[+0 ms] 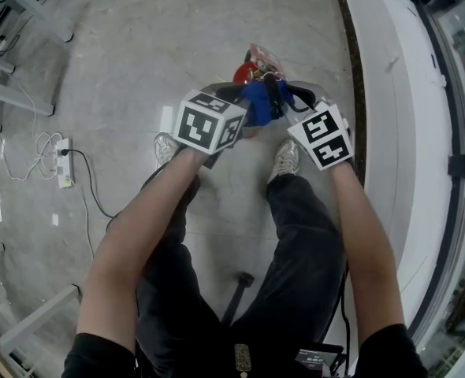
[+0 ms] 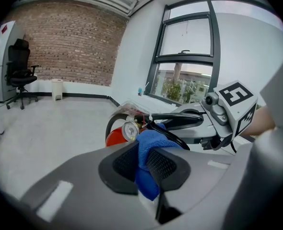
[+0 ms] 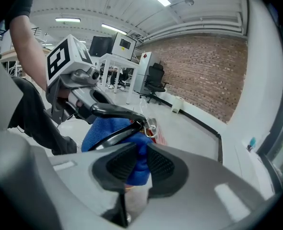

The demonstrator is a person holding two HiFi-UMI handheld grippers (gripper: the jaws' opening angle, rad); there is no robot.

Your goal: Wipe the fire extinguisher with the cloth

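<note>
**Inspector:** State of the grip, and where is the task's object?

**Assessor:** The left gripper (image 2: pixel 142 163) is clamped on a fold of the blue cloth (image 2: pixel 153 140). The right gripper (image 3: pixel 137 166) is clamped on the same cloth from the opposite side. The cloth is bunched against the top of the fire extinguisher (image 1: pixel 244 71), under its black discharge lever (image 2: pixel 180 119) and just beside the pressure gauge (image 2: pixel 130 130).

**Inspector:** Why is it held that way?

**Assessor:** In my judgement, two grips keep the cloth taut around the valve head. It can then be drawn across the metal rather than slipping off. Both grippers point down at the extinguisher, which suits work on its top.

**Inspector:** Obstructions?

**Assessor:** The lever and the hose loop cross directly over the cloth, so snagging there is the main risk. A paper tag (image 1: pixel 262 53) hangs on the far side of the extinguisher. The person's shoes (image 1: pixel 286 157) stand just behind it. A white window ledge (image 1: pixel 390 93) runs near its right.

**Inspector:** Anything further off?

**Assessor:** A power strip (image 1: pixel 63 164) with trailing cable lies well to the extinguisher's left. An office chair (image 2: pixel 20 71) stands well away by the brick wall. Neither interferes. Whether the extinguisher's base rests on the floor is hidden.
</note>
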